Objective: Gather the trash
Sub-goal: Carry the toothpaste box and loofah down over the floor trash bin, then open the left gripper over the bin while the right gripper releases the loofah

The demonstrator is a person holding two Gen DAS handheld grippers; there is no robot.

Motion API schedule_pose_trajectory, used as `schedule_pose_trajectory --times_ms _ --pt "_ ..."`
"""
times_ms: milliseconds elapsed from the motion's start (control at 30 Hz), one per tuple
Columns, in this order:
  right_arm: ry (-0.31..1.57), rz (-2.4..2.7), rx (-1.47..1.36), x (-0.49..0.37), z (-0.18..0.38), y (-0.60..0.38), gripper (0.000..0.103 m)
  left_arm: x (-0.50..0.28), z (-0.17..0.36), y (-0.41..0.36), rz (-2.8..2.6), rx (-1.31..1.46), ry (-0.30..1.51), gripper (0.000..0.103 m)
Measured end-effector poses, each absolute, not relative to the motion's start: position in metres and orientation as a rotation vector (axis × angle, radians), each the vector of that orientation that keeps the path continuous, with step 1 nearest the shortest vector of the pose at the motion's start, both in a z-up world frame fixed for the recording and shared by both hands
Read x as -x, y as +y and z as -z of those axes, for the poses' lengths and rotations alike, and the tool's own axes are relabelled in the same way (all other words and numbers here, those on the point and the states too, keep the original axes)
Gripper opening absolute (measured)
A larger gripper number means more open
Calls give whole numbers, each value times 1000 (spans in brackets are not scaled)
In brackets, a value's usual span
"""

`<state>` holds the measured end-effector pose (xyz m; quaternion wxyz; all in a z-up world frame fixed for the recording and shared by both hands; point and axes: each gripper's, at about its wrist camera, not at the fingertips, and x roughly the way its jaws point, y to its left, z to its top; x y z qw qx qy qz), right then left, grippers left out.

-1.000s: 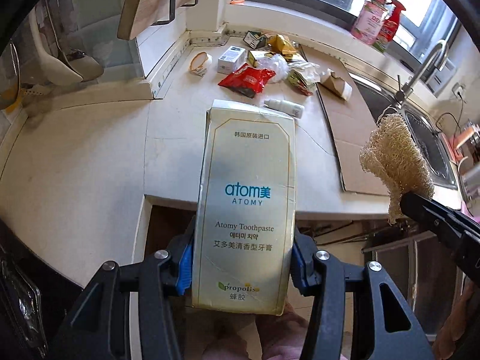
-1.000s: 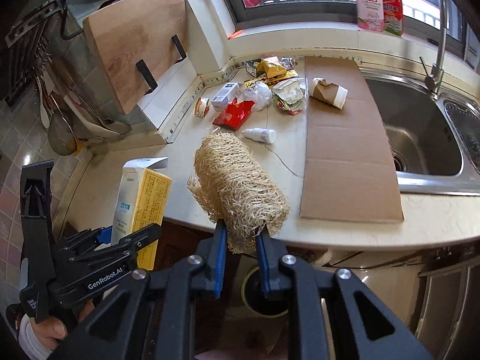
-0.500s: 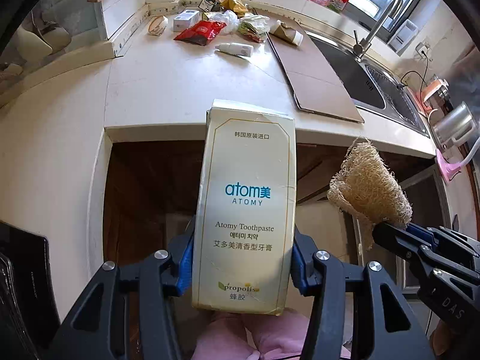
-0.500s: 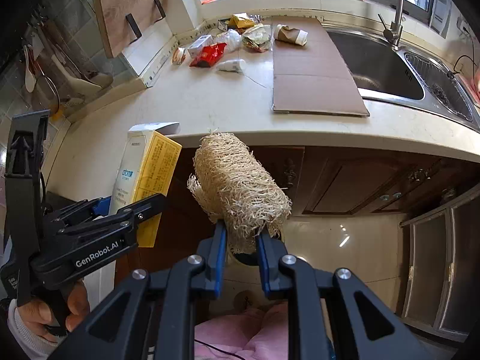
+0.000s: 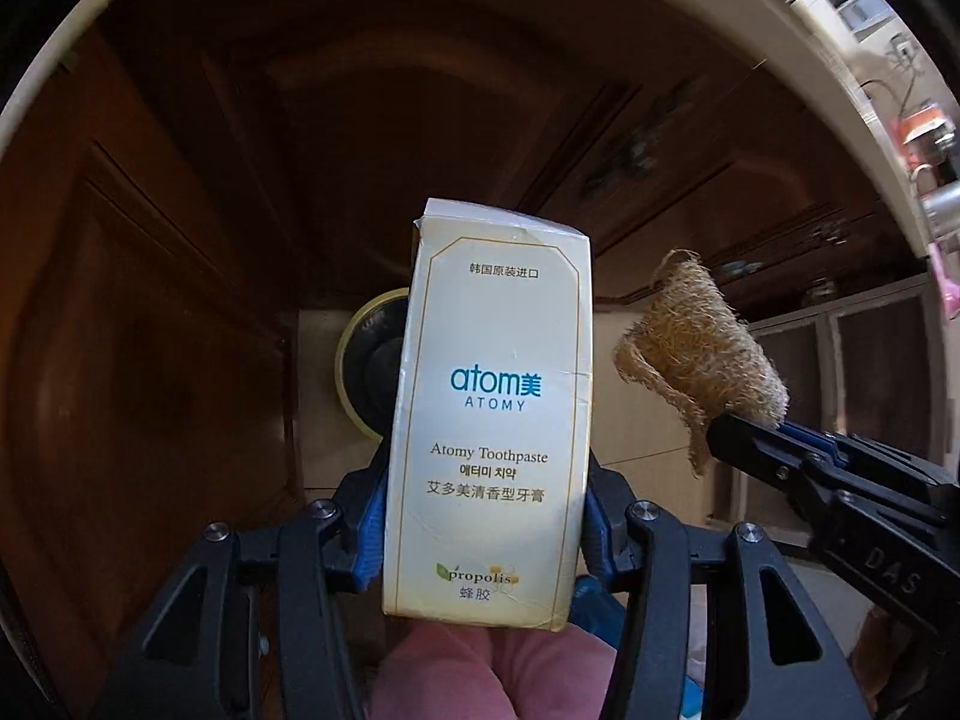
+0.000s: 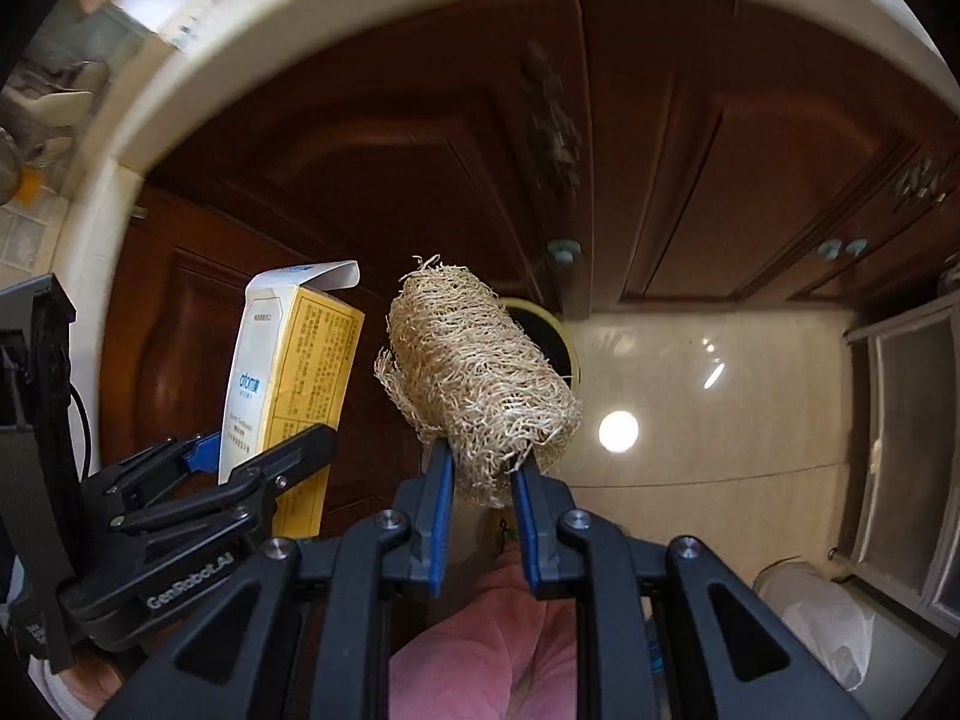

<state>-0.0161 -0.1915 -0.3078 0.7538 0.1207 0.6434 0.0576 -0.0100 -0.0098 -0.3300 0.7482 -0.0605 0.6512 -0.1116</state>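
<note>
Both tools loaded, above the bin

Left tool (image 5: 480, 516) grips a toothpaste box (image 5: 489, 408); right tool (image 6: 477, 474) pinches a loofah (image 6: 480, 390). Below them the yellow-rimmed bin (image 6: 570, 354) stands on the floor (image 6: 720, 408) against brown cabinets (image 6: 420, 168), largely hidden behind both items.

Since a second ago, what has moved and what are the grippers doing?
Both grippers dropped from counter level to below the countertop edge, now aimed down at the yellow-rimmed bin on the floor. Unchanged: left gripper clamps the toothpaste box, right gripper clamps the loofah.
</note>
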Motion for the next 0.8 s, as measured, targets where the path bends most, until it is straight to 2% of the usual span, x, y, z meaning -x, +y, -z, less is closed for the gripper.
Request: schedule_pose_trajectory --times_ms 200,400,433,500,633,700,800 --pt "1437 -102 -245 1 421 -193 19 -8 439 -3 184 181 1487 50" --pt "1501 -116 -232 -24 515 -183 19 -18 501 4 191 215 1497 54" --pt "1503 -125 -236 -28 523 -180 20 -19 507 6 183 211 1500 55" --pt "1510 -135 -250 -39 534 -174 23 -21 516 9 158 199 1501 69" --pt "1529 -145 -276 -51 546 -173 24 -18 522 18 141 188 1504 74" --pt "1532 -141 -282 -53 545 -173 25 -23 522 23 133 180 1496 83" --pt "1530 -163 -296 -54 540 -174 37 -21 516 23 115 177 1476 85"
